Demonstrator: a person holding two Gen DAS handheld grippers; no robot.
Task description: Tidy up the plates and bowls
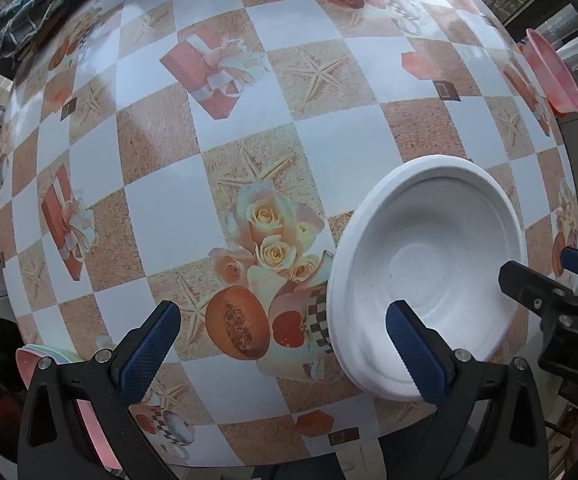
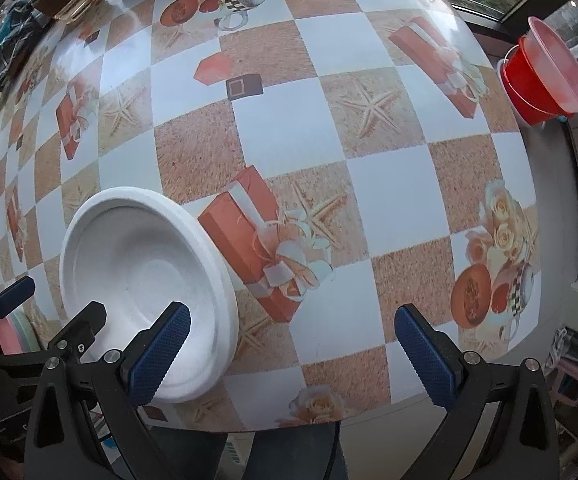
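Observation:
A white bowl sits upright on the patterned table near its front edge. It also shows in the right wrist view. My left gripper is open and empty, just left of the bowl, its right finger in front of the bowl's near rim. My right gripper is open and empty, just right of the bowl. A stack of pink and pale green plates lies at the table's front left, under the left gripper. A sliver of the stack shows in the right wrist view.
A pink bowl in a red bucket stands off the table's right edge, also in the left wrist view. A glass dish and a dark checked cloth lie at the far left. Windows run along the back.

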